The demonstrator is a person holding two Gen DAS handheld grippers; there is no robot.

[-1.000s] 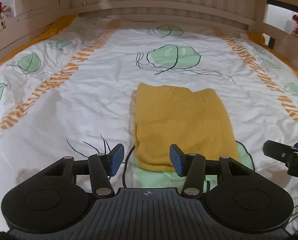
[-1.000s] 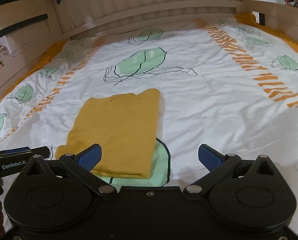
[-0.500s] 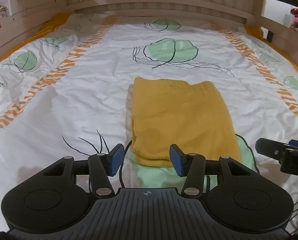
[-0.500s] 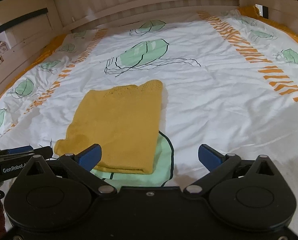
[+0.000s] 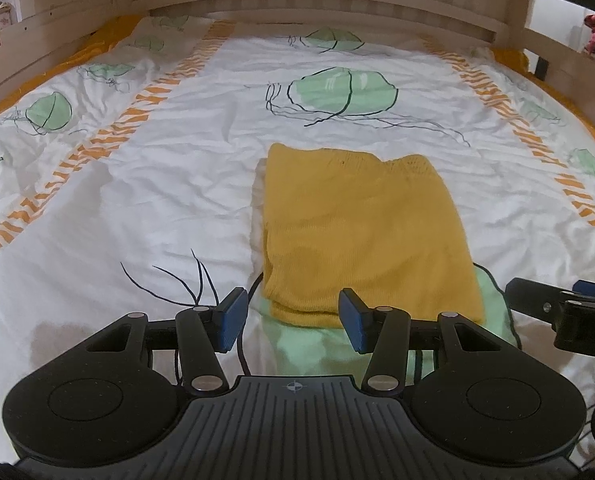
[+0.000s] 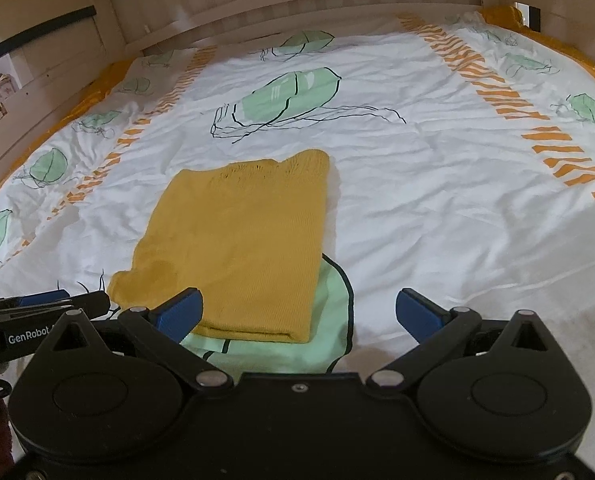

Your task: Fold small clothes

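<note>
Both my left tongs point(image 5: 293, 318) and right tongs point(image 6: 299, 314) gape empty, hovering off the yellow knit garment point(image 5: 361, 232). It lies at twelve o'clock on the bed point(image 5: 169, 184), already a layered rectangle; perhaps one final halving remains.
</note>
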